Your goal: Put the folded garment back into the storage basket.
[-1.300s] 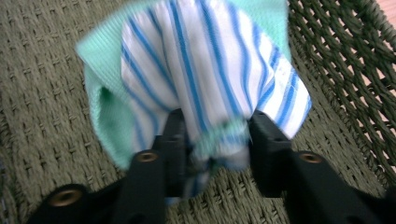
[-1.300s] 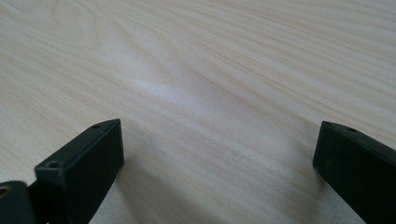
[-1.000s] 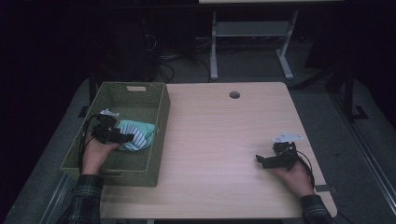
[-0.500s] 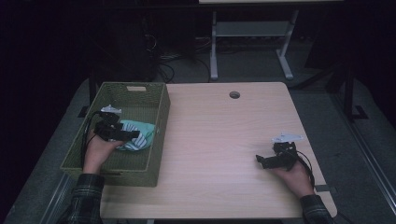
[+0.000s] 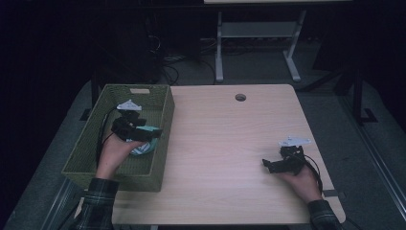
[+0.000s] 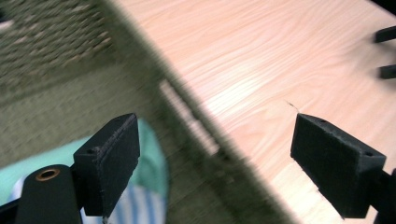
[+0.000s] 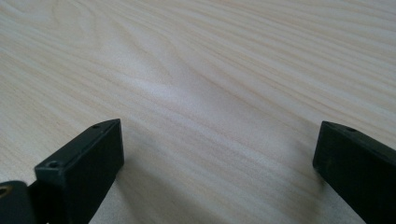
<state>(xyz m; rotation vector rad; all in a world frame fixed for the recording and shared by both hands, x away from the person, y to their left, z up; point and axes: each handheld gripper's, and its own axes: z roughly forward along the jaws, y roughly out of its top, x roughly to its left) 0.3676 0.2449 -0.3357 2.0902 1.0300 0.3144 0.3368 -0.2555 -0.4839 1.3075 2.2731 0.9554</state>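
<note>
**Cloth in basket, both claws empty**

One mint-and-white striped cloth (image 5: 143, 146) lies inside the single green woven basket (image 5: 163, 120) at the surface's (image 5: 230, 143) left edge. The left claw (image 5: 154, 135), jaws just opened wide and holding nothing, hovers above the cloth. The right claw (image 5: 266, 165) rests apart and empty. Advisable: clear the basket wall before travelling sideways.

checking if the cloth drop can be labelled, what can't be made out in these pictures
- Striped green cloth in the woven basket: high view, mostly hidden by the left gripper and hand; its full shape is unclear.
- Same cloth: left gripper view, cut off by the bottom edge and partly behind one open jaw.
- Basket weave: left gripper view, blurred.
- Right gripper: high view, too small and dark to judge its jaws; its own view shows them open over bare table.
</note>
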